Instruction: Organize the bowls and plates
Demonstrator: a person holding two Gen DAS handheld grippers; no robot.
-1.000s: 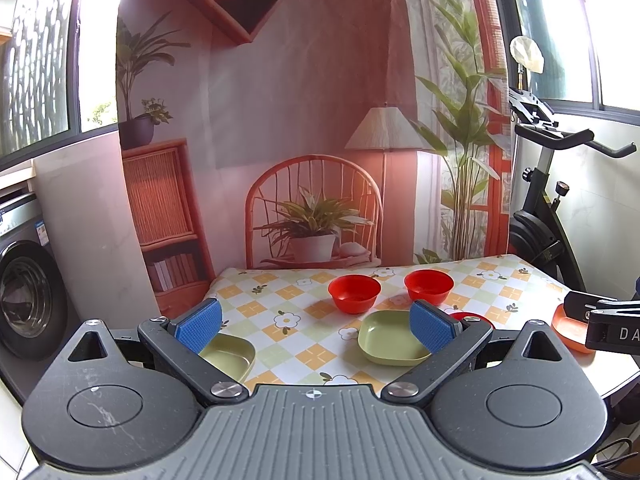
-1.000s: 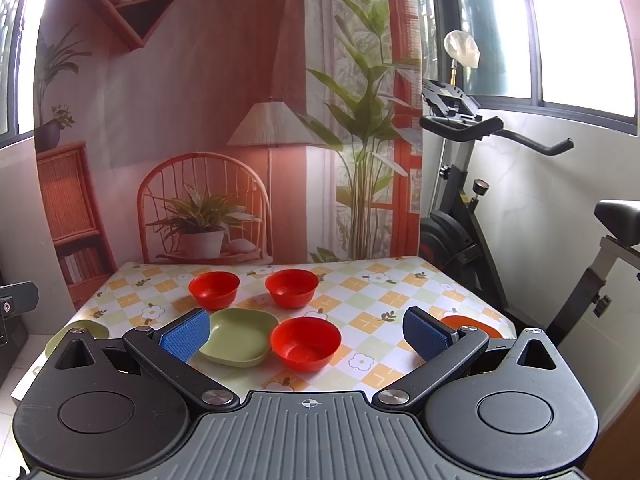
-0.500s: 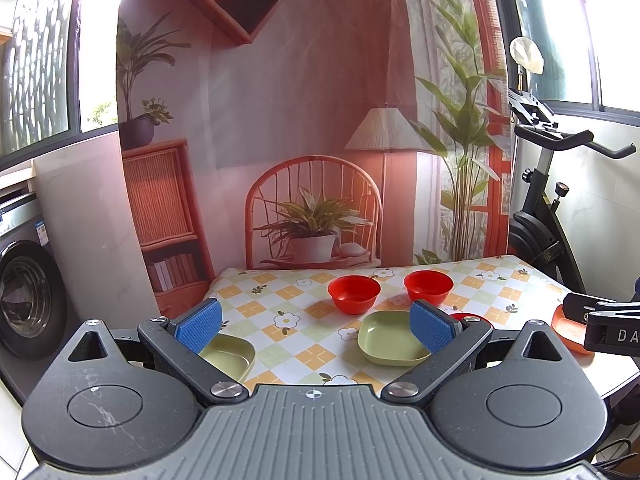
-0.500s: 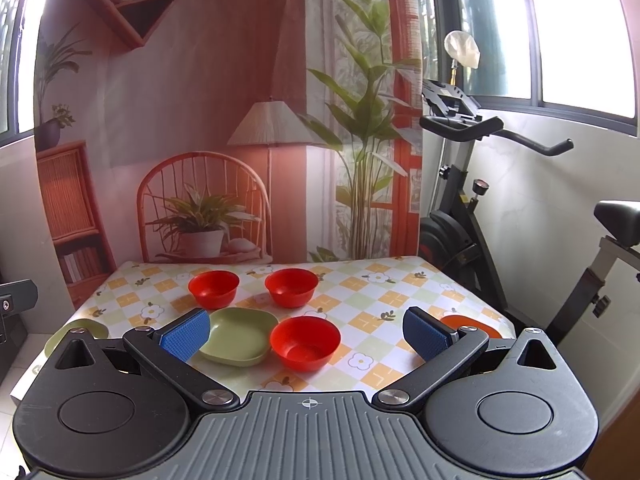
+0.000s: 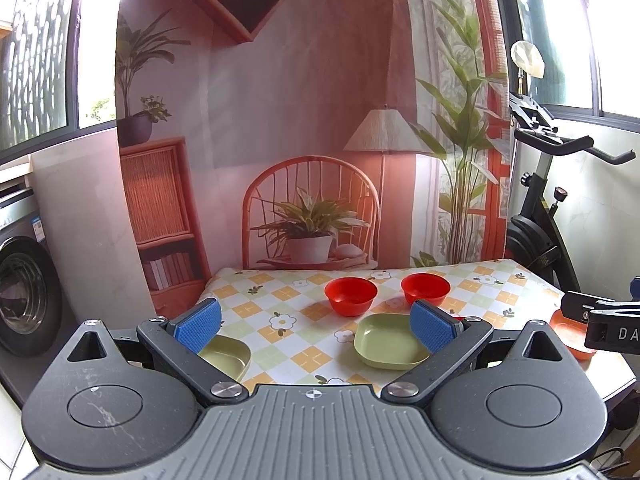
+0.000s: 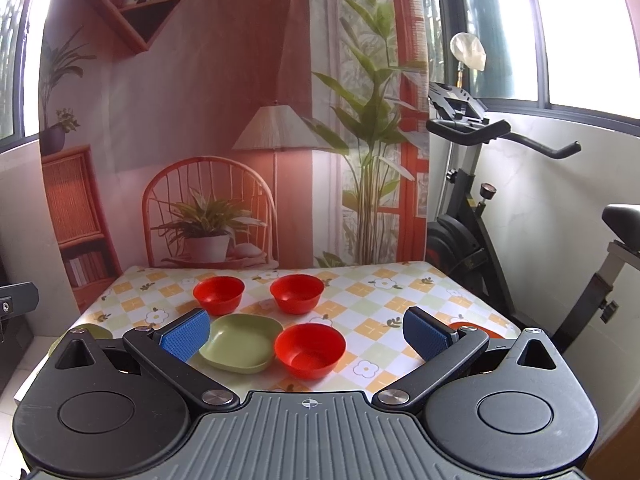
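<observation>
Three red bowls stand on the checked tablecloth: two at the back [image 6: 219, 294] [image 6: 296, 292] and one nearer [image 6: 309, 350]. A green square plate [image 6: 239, 343] lies left of the near bowl. A second green plate [image 5: 225, 356] lies at the table's left edge, and an orange plate [image 6: 474, 329] at the right edge. My right gripper [image 6: 306, 334] is open above the near table edge, with the near red bowl between its fingers' lines. My left gripper [image 5: 316, 326] is open and holds nothing; the green plate [image 5: 390, 346] lies by its right finger.
The table [image 6: 400, 300] stands against a printed backdrop. An exercise bike [image 6: 472, 220] is right of the table and a washing machine [image 5: 20, 300] is to its left. The other gripper's body [image 5: 600, 320] shows at the right edge of the left wrist view.
</observation>
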